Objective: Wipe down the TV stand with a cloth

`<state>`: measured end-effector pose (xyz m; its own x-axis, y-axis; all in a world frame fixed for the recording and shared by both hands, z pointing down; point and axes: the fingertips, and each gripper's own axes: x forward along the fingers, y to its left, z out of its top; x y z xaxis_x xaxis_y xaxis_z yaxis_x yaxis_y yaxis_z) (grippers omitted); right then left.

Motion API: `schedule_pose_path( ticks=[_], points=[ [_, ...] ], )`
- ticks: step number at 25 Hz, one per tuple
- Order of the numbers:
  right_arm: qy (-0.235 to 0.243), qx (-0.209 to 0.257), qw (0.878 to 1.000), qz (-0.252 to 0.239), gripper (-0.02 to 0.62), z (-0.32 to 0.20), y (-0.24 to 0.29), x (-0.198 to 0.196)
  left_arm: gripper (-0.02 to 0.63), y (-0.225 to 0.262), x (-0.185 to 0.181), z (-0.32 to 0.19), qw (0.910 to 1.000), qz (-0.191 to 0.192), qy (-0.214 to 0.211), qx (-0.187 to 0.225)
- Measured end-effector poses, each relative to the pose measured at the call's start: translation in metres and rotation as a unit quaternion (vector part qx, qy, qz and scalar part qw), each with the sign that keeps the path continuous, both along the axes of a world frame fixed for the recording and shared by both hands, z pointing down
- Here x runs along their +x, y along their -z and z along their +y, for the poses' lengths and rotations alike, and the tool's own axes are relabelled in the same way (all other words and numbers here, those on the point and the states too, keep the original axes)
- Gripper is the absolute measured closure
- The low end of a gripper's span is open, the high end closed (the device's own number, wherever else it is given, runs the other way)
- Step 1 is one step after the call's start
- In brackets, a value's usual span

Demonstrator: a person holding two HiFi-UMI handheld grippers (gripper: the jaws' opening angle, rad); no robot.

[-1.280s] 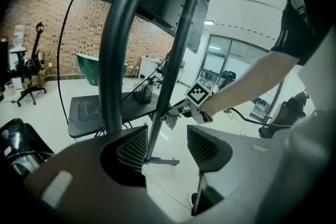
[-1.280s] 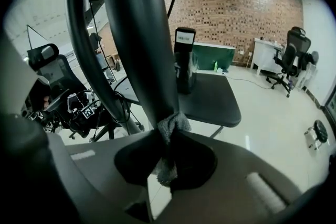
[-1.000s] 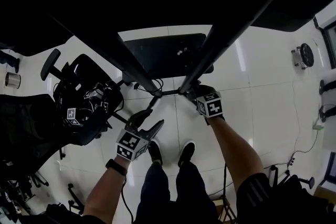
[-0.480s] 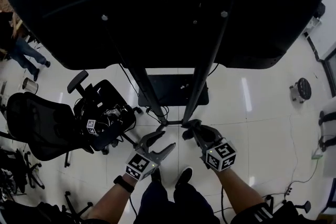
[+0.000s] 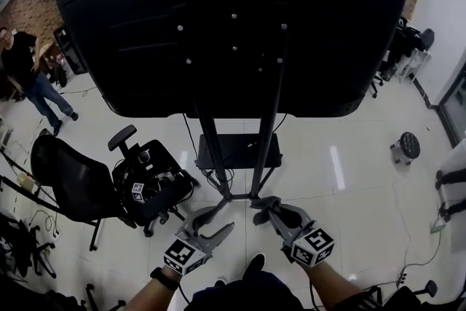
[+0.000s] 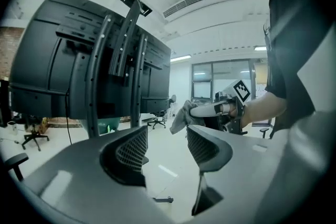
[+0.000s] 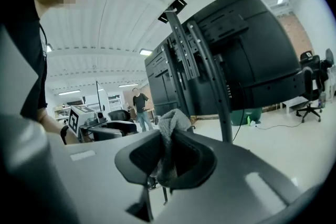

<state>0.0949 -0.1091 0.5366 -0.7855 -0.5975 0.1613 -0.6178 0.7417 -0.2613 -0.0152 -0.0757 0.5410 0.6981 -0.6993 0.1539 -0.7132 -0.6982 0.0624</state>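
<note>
Well to the left of the TV stand (image 5: 264,135) sits a black office chair (image 5: 73,182) heaped with gear, clear of the work. Nearer the stand, just short of its left upright, the left claw (image 6: 168,149) is released, its mesh pads standing apart with only floor between them. To the right of it, in front of the right upright, the right claw (image 7: 168,145) is clenched on the cloth (image 7: 169,120), a grey wad pinched between the pads with a tuft standing above them. The task's thing is thus in that claw, near the stand but not touching it, so the wiping looks barely begun. To do this step well, I would keep the pinch firm, lay the loose tuft against the right upright rather than the hard jaw tips, and draw it along the tube in one steady stroke; the free claw could steady the other upright or stay out of the stroke's path. The head view alone shows the base plate (image 5: 237,151) on the floor between the uprights, and the TV (image 5: 233,25) spreading wide above both claws, but there the cloth is lost in shadow. The left gripper view shows it hanging off the right claw's tip from the side; the right gripper view shows how deep it sits in the bite.
</note>
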Motion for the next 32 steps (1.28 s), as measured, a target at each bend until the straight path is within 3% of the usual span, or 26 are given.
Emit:
schedule_pose_path(
  ticks=[3,15,32],
  points=[
    [-0.009,0.008,1.0,-0.011,0.555,0.047,0.023,-0.012,0.345,0.016,-0.011,0.04,0.9998,0.006,-0.011,0.018],
    [-0.045,0.014,0.998,-0.04,0.557,0.221,0.059,-0.061,0.347,0.041,-0.044,0.199,0.9974,0.035,-0.061,0.018],
    [-0.013,0.057,0.998,-0.009,0.56,0.274,0.085,-0.016,0.351,0.076,-0.001,0.246,0.9966,0.037,-0.044,0.058]
  ],
)
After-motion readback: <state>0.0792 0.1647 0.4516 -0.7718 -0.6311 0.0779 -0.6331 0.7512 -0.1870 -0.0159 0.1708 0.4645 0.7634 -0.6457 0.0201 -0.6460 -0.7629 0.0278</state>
